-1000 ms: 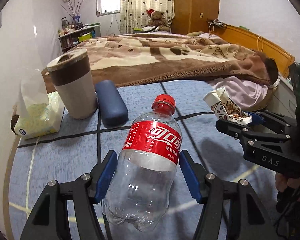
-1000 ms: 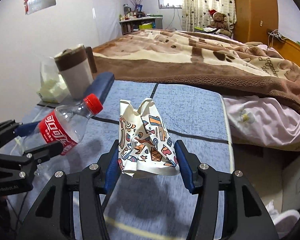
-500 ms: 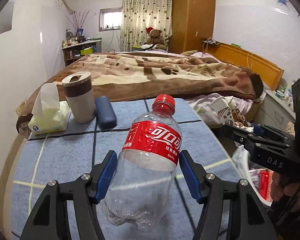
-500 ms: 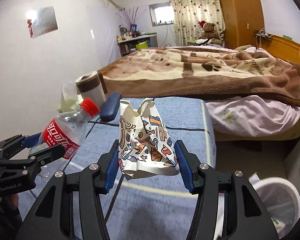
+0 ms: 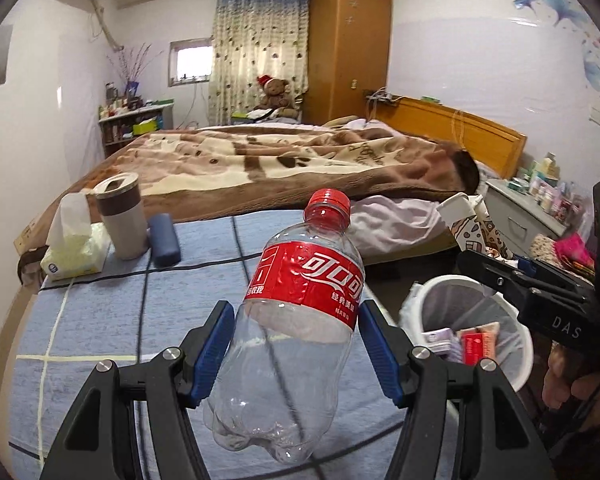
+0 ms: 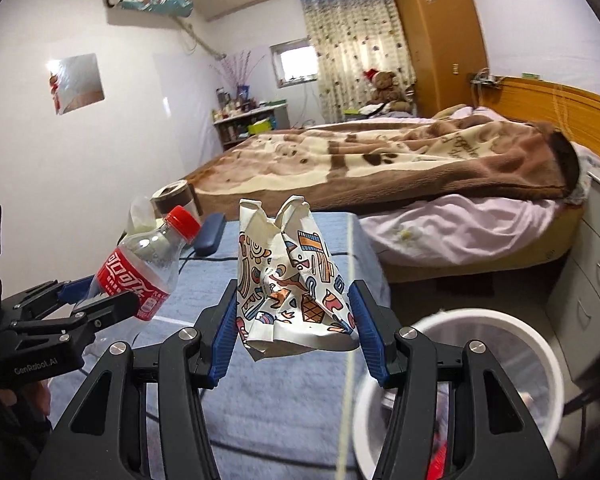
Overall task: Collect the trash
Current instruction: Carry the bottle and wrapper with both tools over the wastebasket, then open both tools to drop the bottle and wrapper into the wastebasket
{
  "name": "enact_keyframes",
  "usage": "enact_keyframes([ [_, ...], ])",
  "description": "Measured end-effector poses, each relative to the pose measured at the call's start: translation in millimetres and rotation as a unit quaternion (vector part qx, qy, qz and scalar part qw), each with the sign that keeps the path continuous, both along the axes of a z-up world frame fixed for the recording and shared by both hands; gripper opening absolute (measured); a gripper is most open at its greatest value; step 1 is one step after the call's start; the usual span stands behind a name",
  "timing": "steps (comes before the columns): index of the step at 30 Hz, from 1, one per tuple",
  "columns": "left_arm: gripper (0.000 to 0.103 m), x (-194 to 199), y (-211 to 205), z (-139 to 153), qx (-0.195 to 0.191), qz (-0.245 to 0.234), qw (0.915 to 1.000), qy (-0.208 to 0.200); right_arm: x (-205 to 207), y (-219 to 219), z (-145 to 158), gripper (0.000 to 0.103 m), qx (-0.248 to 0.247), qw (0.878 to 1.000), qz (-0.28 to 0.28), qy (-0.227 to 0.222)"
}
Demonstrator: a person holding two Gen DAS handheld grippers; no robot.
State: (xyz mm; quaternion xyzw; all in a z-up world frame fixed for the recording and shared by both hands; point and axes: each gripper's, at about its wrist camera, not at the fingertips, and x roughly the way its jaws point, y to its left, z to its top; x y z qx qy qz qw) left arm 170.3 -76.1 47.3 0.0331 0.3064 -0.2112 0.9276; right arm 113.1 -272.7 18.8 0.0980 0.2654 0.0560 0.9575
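Left of frame on the blue checked worktop [image 5: 100, 320]: tissue pack [image 5: 74, 254], lidded tumbler [image 5: 122, 218], navy case [image 5: 164, 238]. Centre: bed with brown blanket [image 5: 268, 164]. Upper centre: teddy bear [image 5: 274, 94], curtain [image 5: 258, 52], wardrobe [image 5: 350, 48].

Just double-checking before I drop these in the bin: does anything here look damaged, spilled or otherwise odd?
Nothing spilled. The paper carton in the right gripper is crushed and creased, and the empty bottle in the left gripper leans to the right. Both are simply trash, held near the white bin.
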Motion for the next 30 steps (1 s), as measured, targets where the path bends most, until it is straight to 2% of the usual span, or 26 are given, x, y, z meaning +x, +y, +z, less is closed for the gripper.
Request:
enact_keyframes([
  [6,0.065,-23,-28,4,-0.003,-0.025,0.9996,-0.014,-25,-23,1,0.055,0.000,0.999,-0.032,-0.012],
  [17,0.065,-49,-90,5,-0.018,-0.091,0.9956,-0.012,-57,-64,0,0.055,0.003,0.995,-0.093,-0.022],
  [22,0.065,-51,-121,-5,-0.015,-0.117,0.9930,0.003,-68,-85,-8,0.055,0.004,0.993,-0.120,-0.007],
  [30,0.065,-50,-171,-34,0.000,-0.146,0.9887,0.036,-63,-114,-33,0.055,0.004,0.988,-0.150,0.036],
])
